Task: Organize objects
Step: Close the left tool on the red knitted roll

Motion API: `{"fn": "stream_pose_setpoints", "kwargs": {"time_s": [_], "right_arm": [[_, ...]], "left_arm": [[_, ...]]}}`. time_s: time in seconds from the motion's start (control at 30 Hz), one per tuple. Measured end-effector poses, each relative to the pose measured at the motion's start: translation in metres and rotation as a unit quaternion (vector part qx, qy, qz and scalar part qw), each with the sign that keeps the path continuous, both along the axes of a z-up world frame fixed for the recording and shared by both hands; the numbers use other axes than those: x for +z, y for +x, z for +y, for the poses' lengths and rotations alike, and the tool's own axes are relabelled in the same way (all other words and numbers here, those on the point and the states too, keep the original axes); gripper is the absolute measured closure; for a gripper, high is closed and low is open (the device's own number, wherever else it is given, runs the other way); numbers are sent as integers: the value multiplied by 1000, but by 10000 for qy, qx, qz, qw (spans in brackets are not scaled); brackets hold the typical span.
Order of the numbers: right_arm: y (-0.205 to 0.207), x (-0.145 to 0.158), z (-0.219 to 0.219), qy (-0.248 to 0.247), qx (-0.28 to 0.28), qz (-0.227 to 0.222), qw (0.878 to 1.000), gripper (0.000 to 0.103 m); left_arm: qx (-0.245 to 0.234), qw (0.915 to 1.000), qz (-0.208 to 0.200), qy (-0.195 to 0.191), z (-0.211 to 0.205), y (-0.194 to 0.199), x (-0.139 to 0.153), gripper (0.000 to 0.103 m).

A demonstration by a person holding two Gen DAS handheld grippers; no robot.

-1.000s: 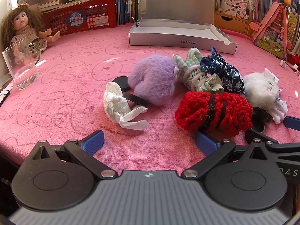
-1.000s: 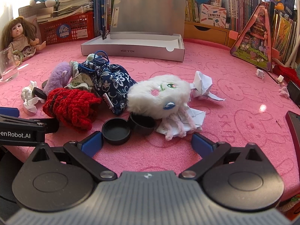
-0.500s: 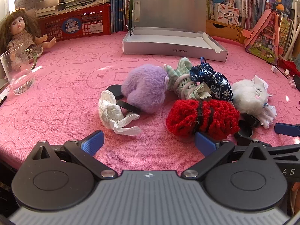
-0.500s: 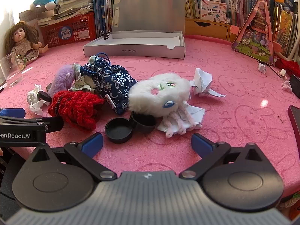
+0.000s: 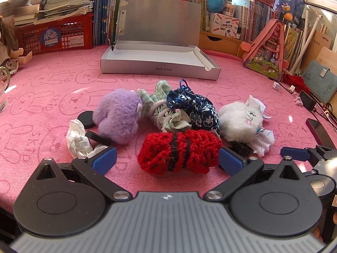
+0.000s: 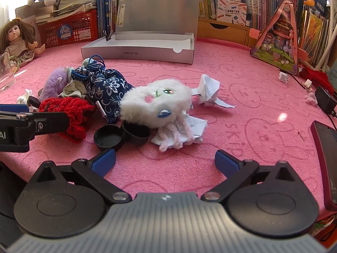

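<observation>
Counter (image 5: 52, 80), pink cloth with rabbit outlines. Cluster near the front edge: red knit (image 5: 179, 151) with black bands, foremost; purple plush (image 5: 119, 115) behind it to the left; green-striped cloth (image 5: 162, 109) and navy floral pouch (image 5: 193, 107) touching at centre; white plush (image 5: 240, 118) to the right, lying on crumpled paper. White tissue (image 5: 76, 139) and two black lids (image 5: 86, 119) beside the purple plush. Black cap (image 6: 108, 137) and black cup (image 6: 137, 133) touching, just in front of the white plush. Folded paper (image 6: 208, 90) right of that plush. Open grey box (image 5: 158, 63) at the back, well apart, lid upright. Left gripper (image 5: 167, 161): jaws apart, flanking the red knit, contact unclear. Right gripper (image 6: 165, 160): jaws apart, nothing between them.
</observation>
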State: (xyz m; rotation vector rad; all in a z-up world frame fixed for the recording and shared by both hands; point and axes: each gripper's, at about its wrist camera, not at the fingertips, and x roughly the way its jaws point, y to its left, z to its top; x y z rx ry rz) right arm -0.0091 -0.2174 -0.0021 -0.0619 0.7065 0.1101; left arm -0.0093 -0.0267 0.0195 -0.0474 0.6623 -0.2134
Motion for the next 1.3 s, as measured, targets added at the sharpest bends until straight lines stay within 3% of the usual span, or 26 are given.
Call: {"fn": "stream_pose_setpoints", "kwargs": {"time_s": [0.47, 0.67, 0.83, 1.3], "right_arm": [[-5, -2, 1, -13, -13, -179, 9998, 0], [-7, -3, 0, -26, 35, -267, 9996, 0], [-7, -5, -1, 48, 13, -287, 9996, 0], [1, 1, 2, 20, -161, 98, 9998, 0]], "left_arm": [[-19, 9995, 305, 126, -23, 25, -19, 1], [70, 9993, 218, 305, -22, 28, -21, 0], [64, 9998, 105, 137, -15, 22, -16, 20], [153, 9998, -99, 113, 6, 0, -8, 26]]}}
